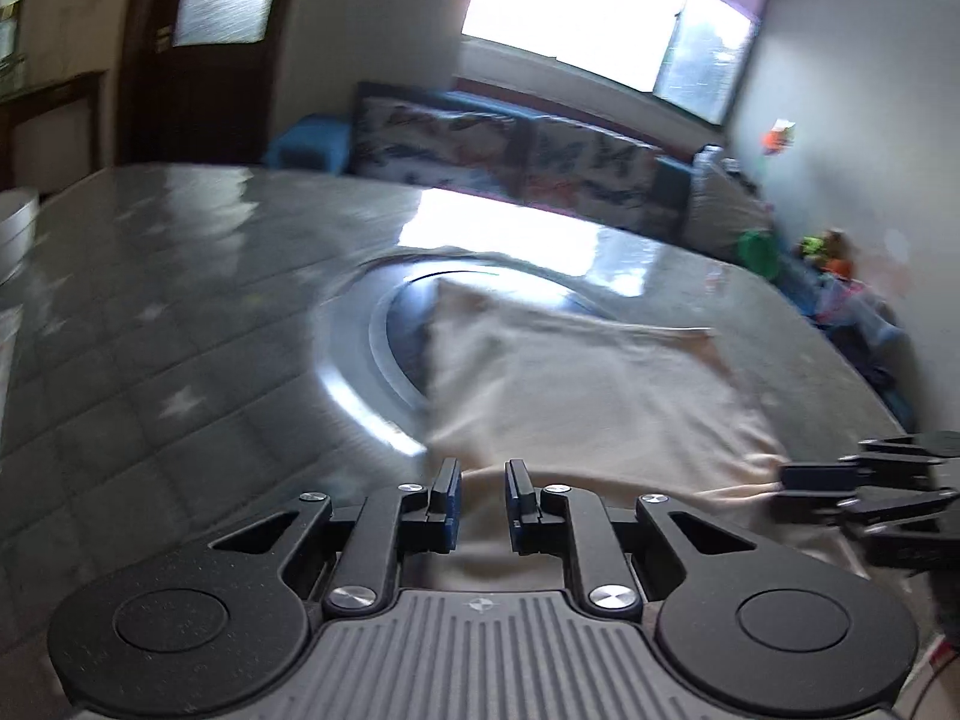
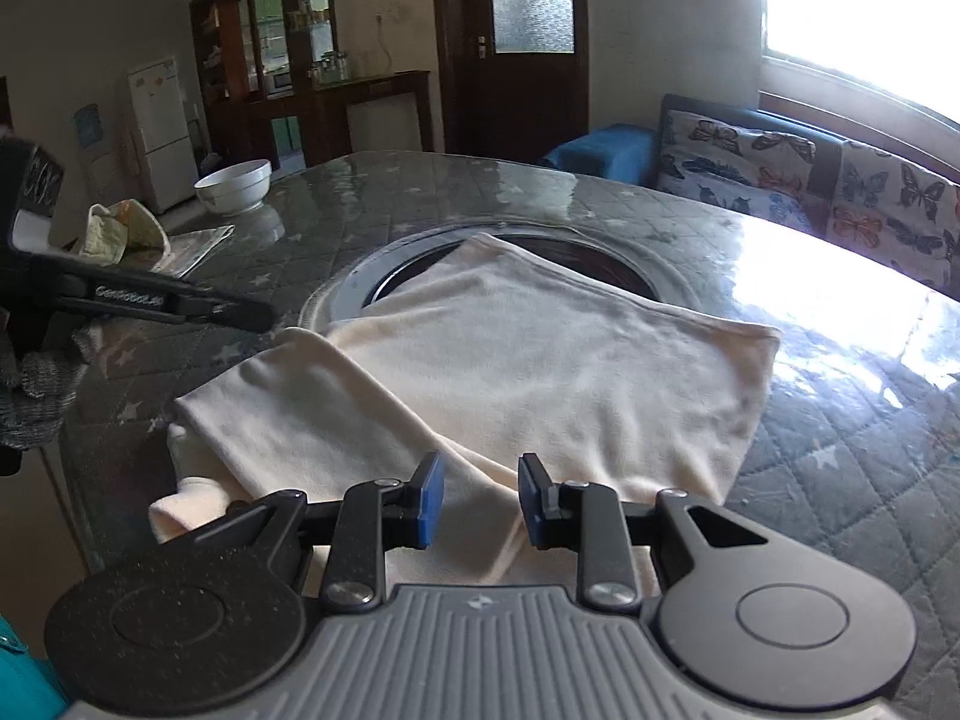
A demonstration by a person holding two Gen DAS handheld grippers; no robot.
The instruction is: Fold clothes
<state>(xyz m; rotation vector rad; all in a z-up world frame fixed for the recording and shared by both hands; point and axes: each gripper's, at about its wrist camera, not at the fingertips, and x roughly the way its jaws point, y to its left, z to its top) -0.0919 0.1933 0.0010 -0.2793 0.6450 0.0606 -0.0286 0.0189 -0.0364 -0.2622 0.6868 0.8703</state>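
Note:
A cream garment [image 2: 540, 360] lies partly folded on the table, one flap laid diagonally over its near left side; it also shows in the left wrist view [image 1: 576, 396]. My right gripper [image 2: 480, 498] is open and empty just above the garment's near edge. My left gripper [image 1: 483, 495] is open and empty above the garment's near left edge. The left gripper shows from the side at the left of the right wrist view [image 2: 180, 303]; the right gripper shows at the right edge of the left wrist view [image 1: 840, 492].
The table [image 2: 840, 432] has a grey quilted star cover under glass, with a round metal-rimmed inset [image 2: 360, 294] partly under the garment. A white bowl [image 2: 234, 186] and a crumpled cloth [image 2: 120, 234] sit at the far left. A butterfly-patterned sofa [image 2: 810, 180] stands behind.

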